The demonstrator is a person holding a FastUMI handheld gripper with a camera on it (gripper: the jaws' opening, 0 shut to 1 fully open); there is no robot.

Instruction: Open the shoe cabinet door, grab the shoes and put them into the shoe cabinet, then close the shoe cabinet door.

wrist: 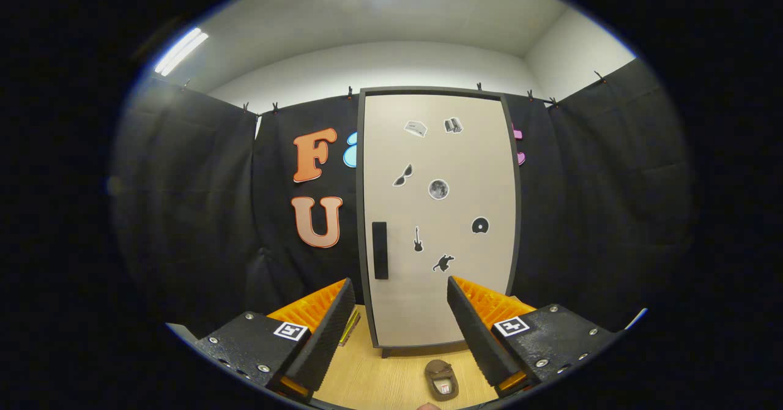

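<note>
Facing the shoe cabinet [440,220] squarely, the hand-held gripper [400,312] hangs released, its two fingers spread wide with nothing between them but bare wooden floor [379,385] and the lower part of the cabinet door [459,153]. That door is shut, so the opening step looks not yet begun. Its dark upright handle [380,250] sits at about 11 o'clock from the midpoint between the fingertips, near the door's left edge and well beyond the fingers. A single brown shoe [441,380] lies on the floor at roughly 5 o'clock, just in front of the cabinet's foot and low between the fingers. The next move probably calls for going forward and a little left until the fingers bracket the handle, closing on it, then swinging the door outward clear of the shoe.
</note>
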